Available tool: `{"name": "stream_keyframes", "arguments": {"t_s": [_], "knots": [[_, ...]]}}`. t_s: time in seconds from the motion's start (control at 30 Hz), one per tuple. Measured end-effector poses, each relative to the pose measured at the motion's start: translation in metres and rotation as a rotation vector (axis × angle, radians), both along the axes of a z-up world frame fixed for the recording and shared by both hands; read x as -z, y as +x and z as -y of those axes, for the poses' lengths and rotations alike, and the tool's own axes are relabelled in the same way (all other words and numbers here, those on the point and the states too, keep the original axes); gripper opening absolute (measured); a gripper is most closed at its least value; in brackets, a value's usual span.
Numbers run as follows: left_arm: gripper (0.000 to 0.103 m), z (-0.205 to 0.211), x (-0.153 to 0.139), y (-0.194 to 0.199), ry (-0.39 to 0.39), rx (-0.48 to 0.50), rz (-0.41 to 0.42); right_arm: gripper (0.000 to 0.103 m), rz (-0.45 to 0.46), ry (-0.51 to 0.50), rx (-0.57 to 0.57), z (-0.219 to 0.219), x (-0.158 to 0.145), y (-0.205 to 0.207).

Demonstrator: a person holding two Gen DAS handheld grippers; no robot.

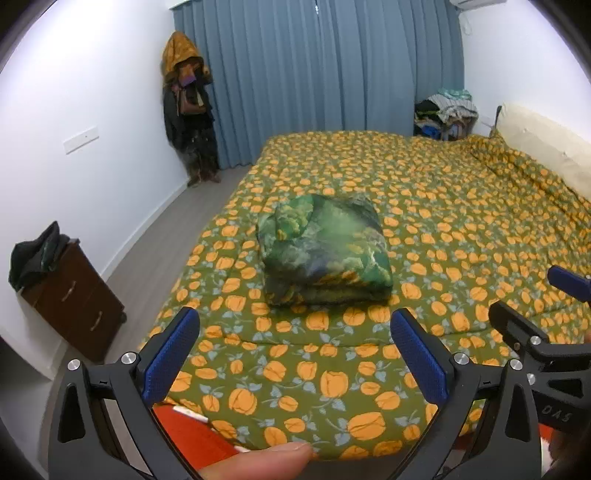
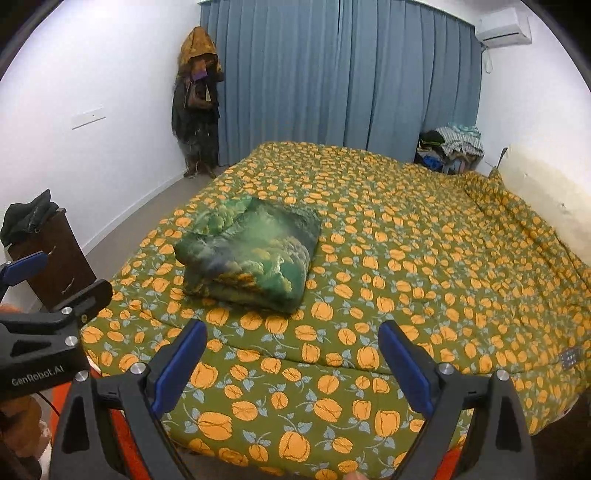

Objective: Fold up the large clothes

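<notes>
Both grippers, left gripper (image 1: 293, 354) and right gripper (image 2: 293, 363), are held spread and empty above the bed (image 1: 443, 221). One folded garment (image 1: 325, 251) is seen there; only the right view shows the air conditioner (image 2: 504, 27).

Bright, even indoor light, perhaps overhead; soft focus, fisheye-bent, vignetted edges.

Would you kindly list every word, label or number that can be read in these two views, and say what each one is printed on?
"GenRobot.AI": white print on the black body of the left claw, seen from the right wrist view.
"DAS": raised letters, apparently upside down, on the black body of the right claw, seen from the left wrist view; the reading is uncertain.
Small patch on the bedspread: too small to read.
</notes>
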State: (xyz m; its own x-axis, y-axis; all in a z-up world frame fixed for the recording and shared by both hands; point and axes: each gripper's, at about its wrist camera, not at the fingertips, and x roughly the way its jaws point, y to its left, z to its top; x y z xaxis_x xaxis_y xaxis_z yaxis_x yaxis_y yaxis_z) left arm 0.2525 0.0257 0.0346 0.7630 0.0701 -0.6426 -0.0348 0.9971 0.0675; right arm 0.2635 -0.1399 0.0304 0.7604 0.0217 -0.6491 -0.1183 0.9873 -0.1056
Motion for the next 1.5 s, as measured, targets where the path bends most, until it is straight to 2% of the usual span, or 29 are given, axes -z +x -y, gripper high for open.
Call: {"name": "stream_keyframes", "arguments": {"t_s": [0.27,0.77,1.3,1.5], "knots": [[0.103,-0.004,0.001,0.005,-0.043,-0.017,-0.03,0.096,0.006,-0.007,0.031,0.003,-0.007,-0.001],[0.103,0.003,0.005,0.006,-0.04,-0.001,-0.04,0.096,0.032,-0.017,0.031,0.003,-0.012,-0.004],[0.103,0.001,0.009,0.008,-0.055,-0.015,-0.05,0.096,0.004,-0.012,0.052,0.007,-0.004,0.001],[0.103,0.004,0.007,0.006,-0.027,-0.007,-0.027,0.096,-0.003,-0.007,0.055,0.008,-0.003,0.002]]}}
